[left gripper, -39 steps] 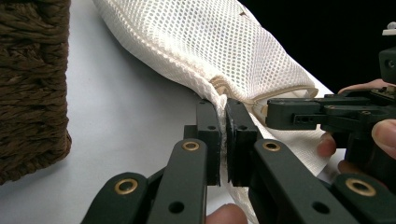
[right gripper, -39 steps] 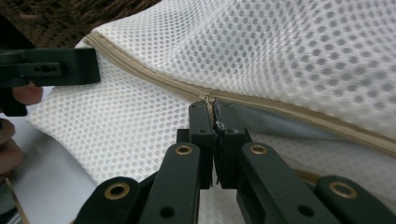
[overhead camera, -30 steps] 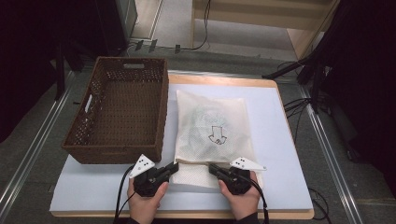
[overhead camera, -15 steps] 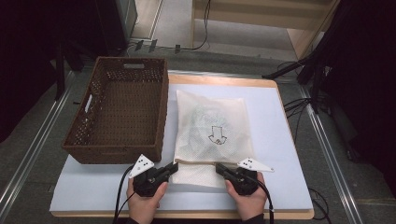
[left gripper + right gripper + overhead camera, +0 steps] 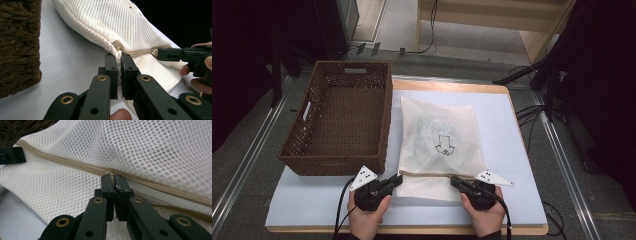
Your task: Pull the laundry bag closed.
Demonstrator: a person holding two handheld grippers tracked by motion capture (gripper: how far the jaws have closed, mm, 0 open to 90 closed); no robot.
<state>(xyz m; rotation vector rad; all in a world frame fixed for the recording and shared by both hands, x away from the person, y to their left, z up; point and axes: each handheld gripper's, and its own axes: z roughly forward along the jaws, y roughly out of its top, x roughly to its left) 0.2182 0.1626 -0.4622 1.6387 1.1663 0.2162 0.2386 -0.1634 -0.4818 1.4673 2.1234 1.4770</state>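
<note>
White mesh laundry bag [image 5: 439, 137] sits mid-frame beside the wicker basket [image 5: 339, 120]. Left gripper [image 5: 119, 57] is clamped on its corner. Right gripper [image 5: 113, 177] is pinching the zipper pull [image 5: 111, 173].

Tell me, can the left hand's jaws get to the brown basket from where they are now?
Probably yes, but not right away. The left gripper sits close beside the basket, with only bare table between them. But its jaws are shut on the corner of the mesh bag, so it would have to let go first.

Even overhead light on the table [image 5: 512, 130], dark surroundings, close views slightly soft
</note>
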